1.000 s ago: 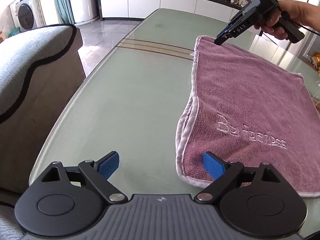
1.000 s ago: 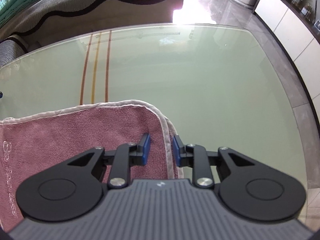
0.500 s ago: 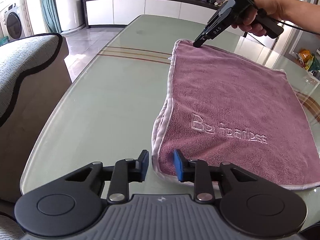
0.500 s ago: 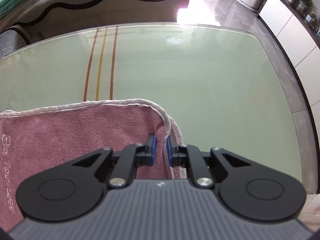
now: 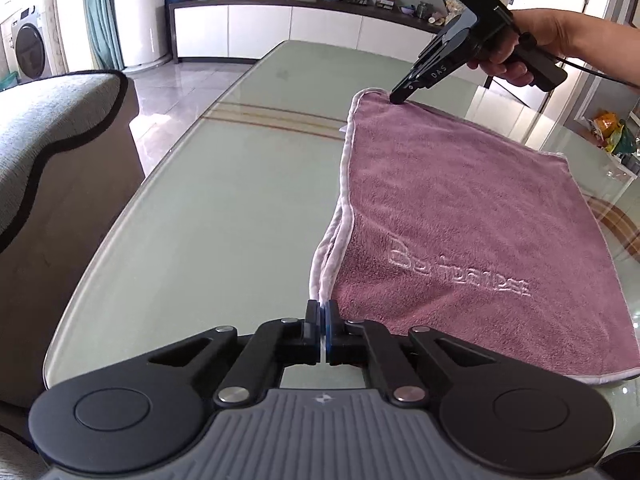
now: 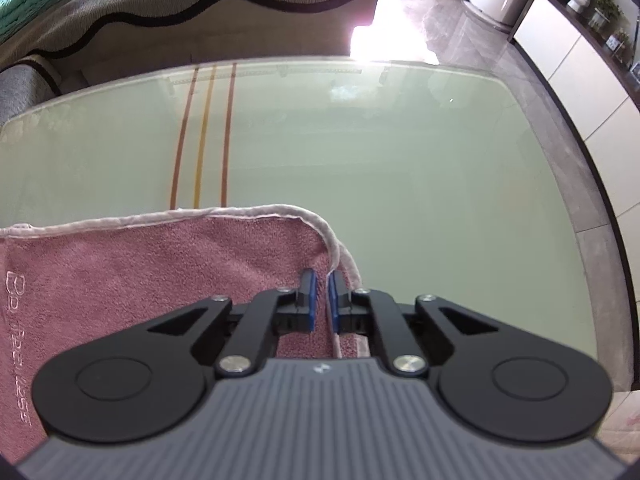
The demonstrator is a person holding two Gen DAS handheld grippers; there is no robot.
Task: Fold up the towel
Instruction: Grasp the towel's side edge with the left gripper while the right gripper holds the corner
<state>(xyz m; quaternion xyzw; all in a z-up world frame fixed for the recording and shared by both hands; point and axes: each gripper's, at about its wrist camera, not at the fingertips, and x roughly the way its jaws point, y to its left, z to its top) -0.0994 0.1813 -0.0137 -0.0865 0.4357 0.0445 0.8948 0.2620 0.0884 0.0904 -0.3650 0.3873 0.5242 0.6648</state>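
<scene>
Glass table point(image 5: 224, 216) beside a sofa point(image 5: 48, 128) — both the left gripper point(image 5: 322, 320) and right gripper point(image 6: 320, 300) pinch the towel point(image 5: 460, 216) edge

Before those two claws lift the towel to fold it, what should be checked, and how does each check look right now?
1. Left gripper shut on the towel hem: ok, white edge sits between the fingers.
2. Right gripper shut on its corner: ok, narrow gap, hem pinched.
3. Both layers of the doubled edge caught: cannot tell.
4. Towel flat between the grips: ok, only slight ripple along the edge.
5. Table ahead free for folding: ok.
</scene>
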